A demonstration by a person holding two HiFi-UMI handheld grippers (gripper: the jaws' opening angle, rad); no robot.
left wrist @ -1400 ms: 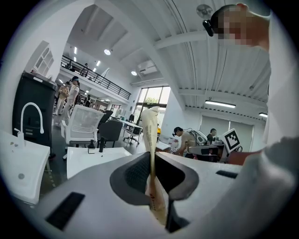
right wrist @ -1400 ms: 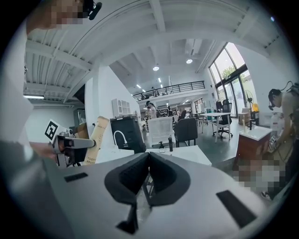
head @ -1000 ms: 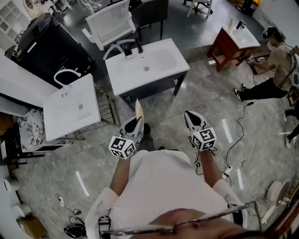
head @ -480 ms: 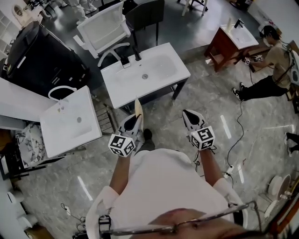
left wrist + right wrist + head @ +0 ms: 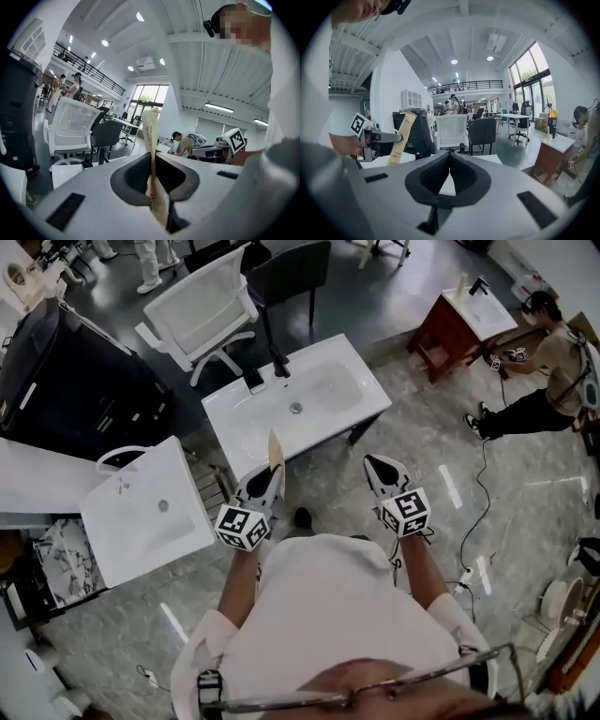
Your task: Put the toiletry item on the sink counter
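My left gripper (image 5: 266, 476) is shut on a flat cream toothbrush packet (image 5: 275, 448) that sticks up past the jaws. It hangs just short of the near edge of the white sink counter (image 5: 234, 424), which has a basin and a black faucet (image 5: 278, 360). In the left gripper view the packet (image 5: 151, 133) stands pinched between the pads of the left gripper (image 5: 153, 161). My right gripper (image 5: 379, 468) is level with the left one, shut and empty. In the right gripper view the right gripper (image 5: 449, 157) has its jaws together, with the packet (image 5: 402, 137) at left.
A second white sink counter (image 5: 183, 531) stands at left by a black cabinet (image 5: 66, 381). A white chair (image 5: 202, 301) and a dark chair (image 5: 291, 268) are behind the sink. At top right, a person (image 5: 553, 362) sits by a wooden vanity (image 5: 450, 329). Cables lie on the floor.
The sink counter has drawn nearer to both grippers as I moved forward. The packet stays in the left gripper; the right gripper stays shut.
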